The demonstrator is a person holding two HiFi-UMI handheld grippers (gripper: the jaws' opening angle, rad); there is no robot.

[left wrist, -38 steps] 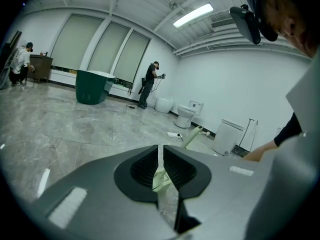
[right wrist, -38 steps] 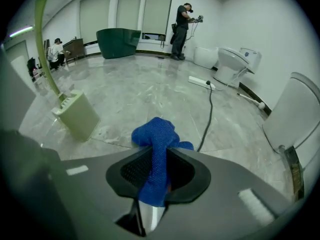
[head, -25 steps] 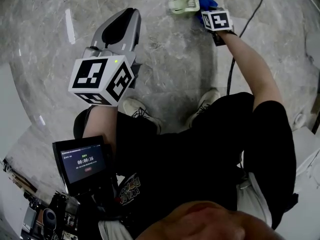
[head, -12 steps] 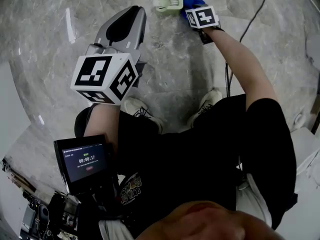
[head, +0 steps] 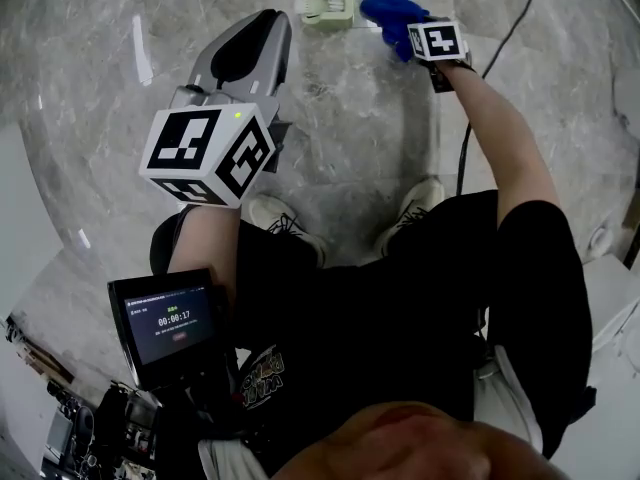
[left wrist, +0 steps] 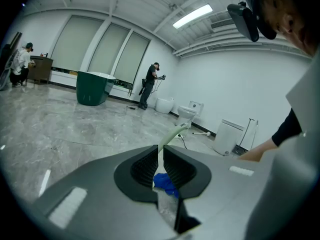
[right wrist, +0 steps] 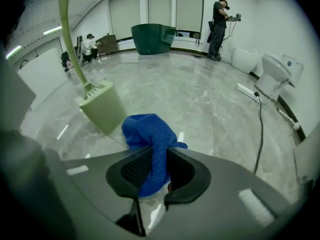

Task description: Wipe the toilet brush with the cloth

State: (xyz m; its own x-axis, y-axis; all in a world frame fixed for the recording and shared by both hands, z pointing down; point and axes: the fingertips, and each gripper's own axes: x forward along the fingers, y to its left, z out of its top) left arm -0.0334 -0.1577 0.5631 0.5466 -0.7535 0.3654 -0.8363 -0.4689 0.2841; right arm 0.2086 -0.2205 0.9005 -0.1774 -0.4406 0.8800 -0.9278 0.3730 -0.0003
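Note:
A pale green toilet brush hangs over the marble floor. Its head (head: 325, 8) (right wrist: 100, 106) is low, and its thin handle (right wrist: 67, 39) (left wrist: 170, 139) rises to my left gripper (head: 258, 26) (left wrist: 160, 156). The left gripper is raised, and its jaws are shut on that handle. My right gripper (head: 405, 26) (right wrist: 151, 164) is shut on a bunched blue cloth (head: 390, 8) (right wrist: 150, 131). It points steeply down, just right of the brush head. The cloth sits close beside the head; I cannot tell whether they touch.
A black cable (head: 490, 58) (right wrist: 260, 119) runs over the floor at the right. My shoes (head: 280, 223) are below the grippers, and a screen device (head: 165, 323) is at my left hip. Farther off stand toilets (right wrist: 275, 69), a green bin (left wrist: 92, 86) and people.
The brush head has swung left in the head view. My right gripper followed it left with the cloth, then drew back right, so the cloth now sits off the head's right side. The left gripper stayed put.

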